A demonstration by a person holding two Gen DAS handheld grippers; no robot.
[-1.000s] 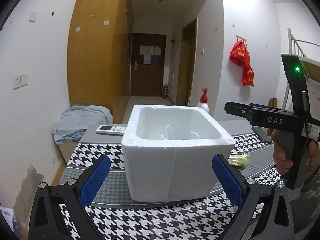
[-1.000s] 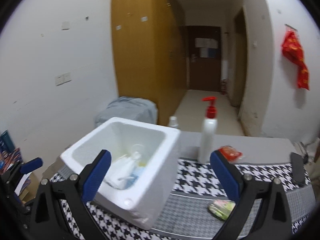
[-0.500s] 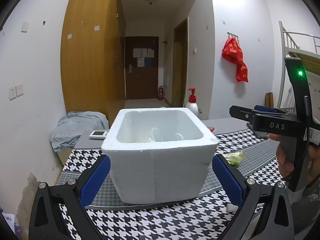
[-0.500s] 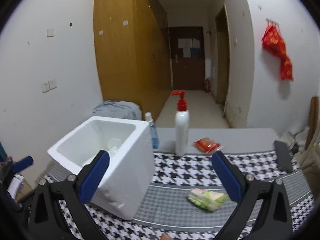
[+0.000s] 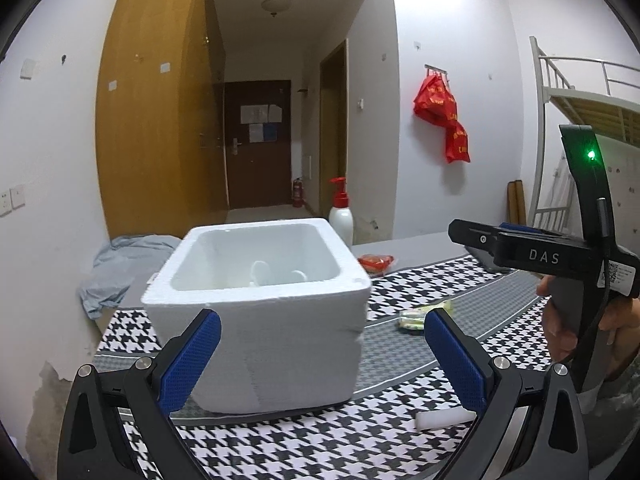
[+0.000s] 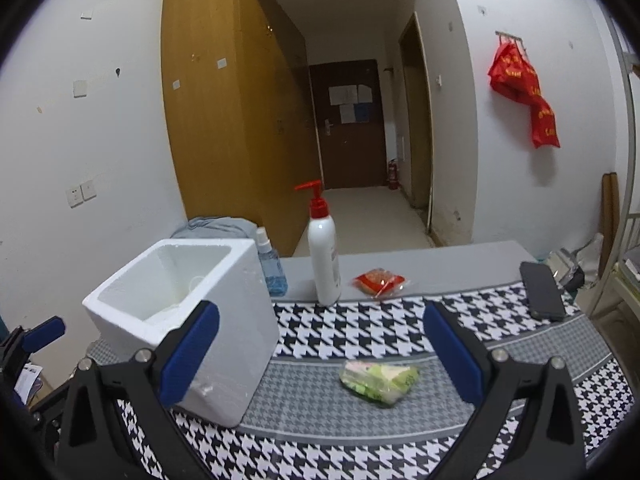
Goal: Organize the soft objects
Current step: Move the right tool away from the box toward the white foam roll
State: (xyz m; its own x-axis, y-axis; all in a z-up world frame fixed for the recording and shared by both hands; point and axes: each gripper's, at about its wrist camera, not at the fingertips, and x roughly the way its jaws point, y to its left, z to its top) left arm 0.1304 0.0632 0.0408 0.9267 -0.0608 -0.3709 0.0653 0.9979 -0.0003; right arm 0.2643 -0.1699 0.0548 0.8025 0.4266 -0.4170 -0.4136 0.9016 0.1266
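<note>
A white foam box (image 5: pixel 260 308) stands on the houndstooth tablecloth, also in the right wrist view (image 6: pixel 180 320), with white items partly visible inside. A green soft packet (image 6: pixel 380 378) lies on the grey stripe right of the box, also in the left wrist view (image 5: pixel 420 316). A red packet (image 6: pixel 378 280) lies near the table's far edge, also in the left wrist view (image 5: pixel 376 262). My left gripper (image 5: pixel 318 360) is open and empty in front of the box. My right gripper (image 6: pixel 320 356) is open and empty, above the table just before the green packet.
A white pump bottle (image 6: pixel 324 256) and a small blue spray bottle (image 6: pixel 272 268) stand behind the box. A black phone (image 6: pixel 542 290) lies at the far right. A small white piece (image 5: pixel 444 420) lies near the front edge. A grey cloth heap (image 5: pixel 116 268) sits left.
Both grippers pulled back and lowered; the right one swung right, so the green packet now lies between its fingers. The box stays put. Both stay open.
</note>
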